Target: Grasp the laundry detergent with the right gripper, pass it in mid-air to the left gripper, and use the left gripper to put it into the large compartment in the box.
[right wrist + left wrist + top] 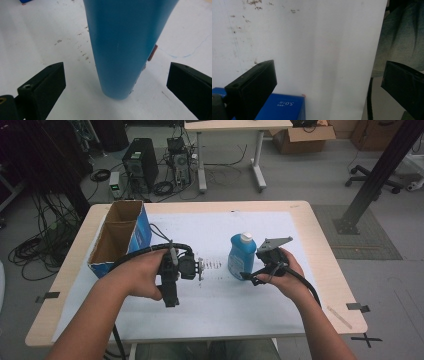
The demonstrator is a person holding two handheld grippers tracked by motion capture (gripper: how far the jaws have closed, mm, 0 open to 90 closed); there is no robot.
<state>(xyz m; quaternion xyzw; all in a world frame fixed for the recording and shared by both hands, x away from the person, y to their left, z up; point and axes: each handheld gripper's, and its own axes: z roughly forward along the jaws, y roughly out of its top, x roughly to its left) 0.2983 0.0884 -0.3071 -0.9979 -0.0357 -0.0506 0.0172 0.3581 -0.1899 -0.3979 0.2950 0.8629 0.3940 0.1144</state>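
Standing upright on the white sheet of the tabletop point(300, 212), right of centre: blue bottle point(242, 256), white cap up, long axis vertical. Closing in from its right side, right gripper point(248, 276), jaws spread wide to either side of the bottle's base, not yet touching. Hovering farther off to the left, left gripper point(200, 268), jaws likewise spread, pinching nothing, apparently tilted toward the blue cardboard box point(120, 237).

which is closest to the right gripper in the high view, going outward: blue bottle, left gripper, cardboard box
From the right gripper:
1. Blue bottle, right at its jaws, upright at mid-table.
2. Left gripper, beyond the bottle, leftward.
3. Cardboard box, far left of the table.
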